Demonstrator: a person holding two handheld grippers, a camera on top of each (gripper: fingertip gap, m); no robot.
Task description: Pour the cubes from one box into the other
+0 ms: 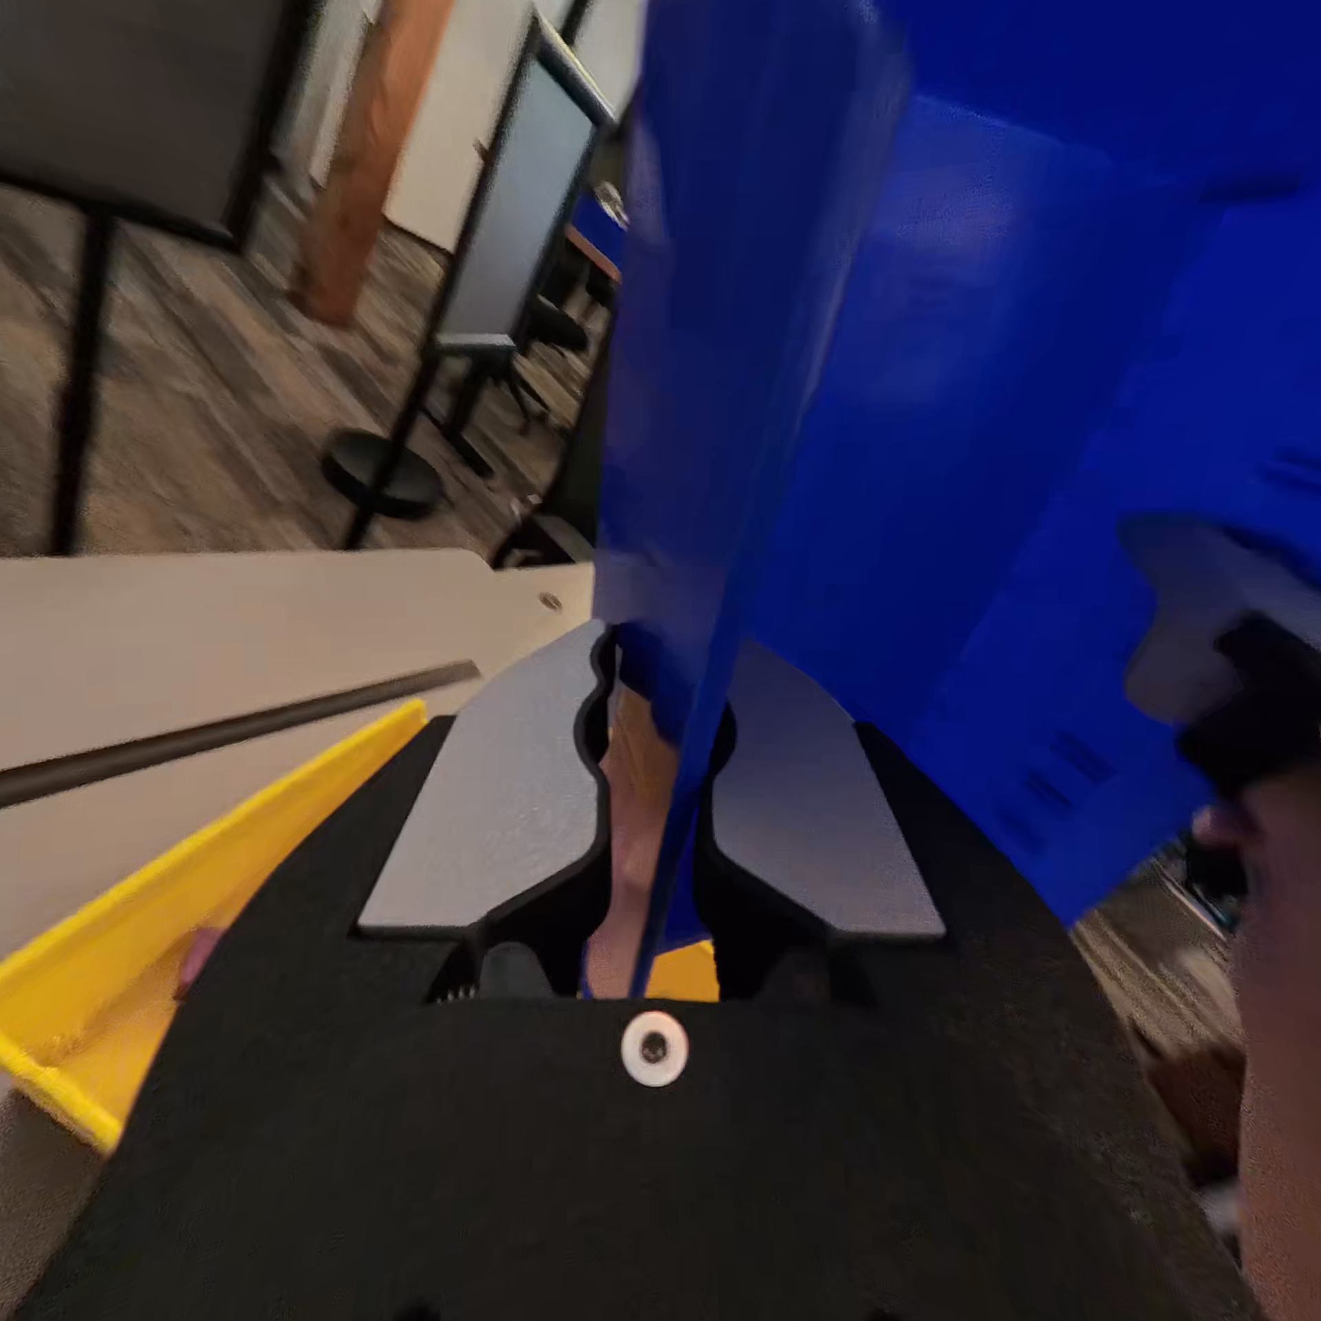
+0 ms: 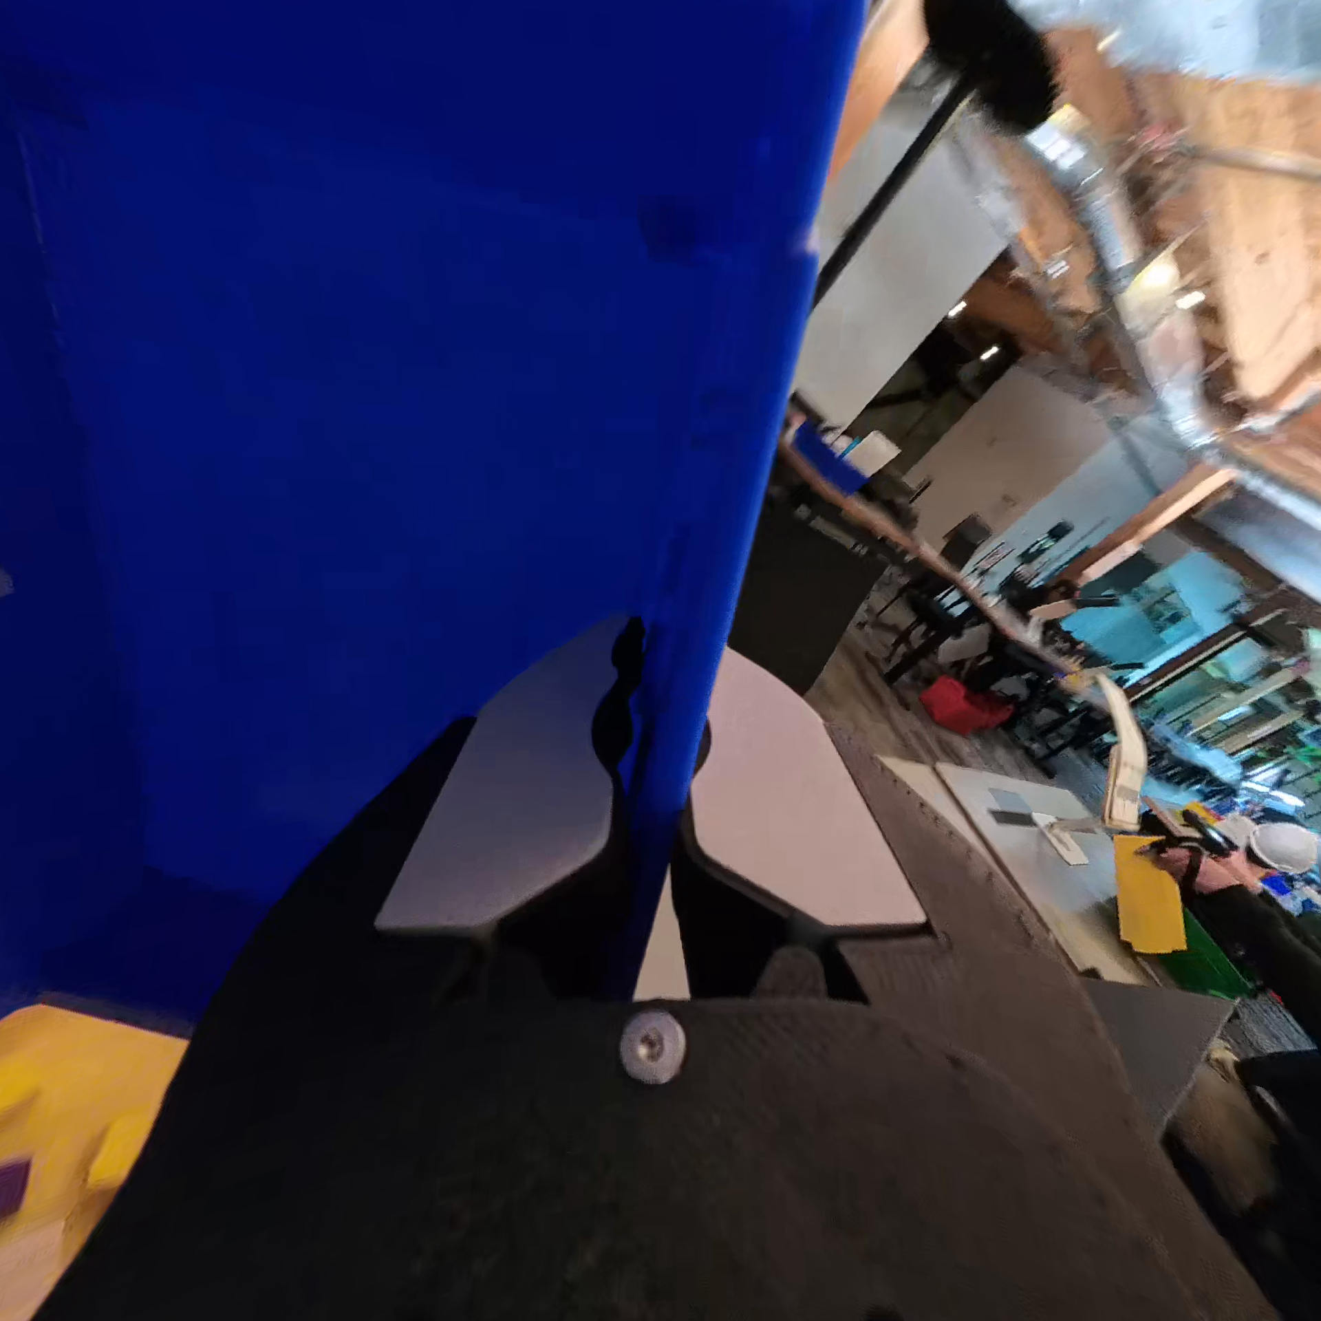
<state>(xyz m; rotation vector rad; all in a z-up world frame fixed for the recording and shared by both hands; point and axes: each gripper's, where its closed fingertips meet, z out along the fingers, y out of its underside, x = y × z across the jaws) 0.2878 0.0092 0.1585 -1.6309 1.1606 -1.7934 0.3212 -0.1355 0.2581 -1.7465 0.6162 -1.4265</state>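
Blue box fills the left wrist view, tipped up high over the yellow box on the table. Left gripper pinches its thin wall. In the right wrist view, the right gripper pinches the blue box wall too. It looks stiff, light and smooth, so hold the rims tight

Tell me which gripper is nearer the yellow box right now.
Neither, as far as I can tell. The left gripper and the right gripper both clamp walls of the raised blue box, with the yellow box low beside each.
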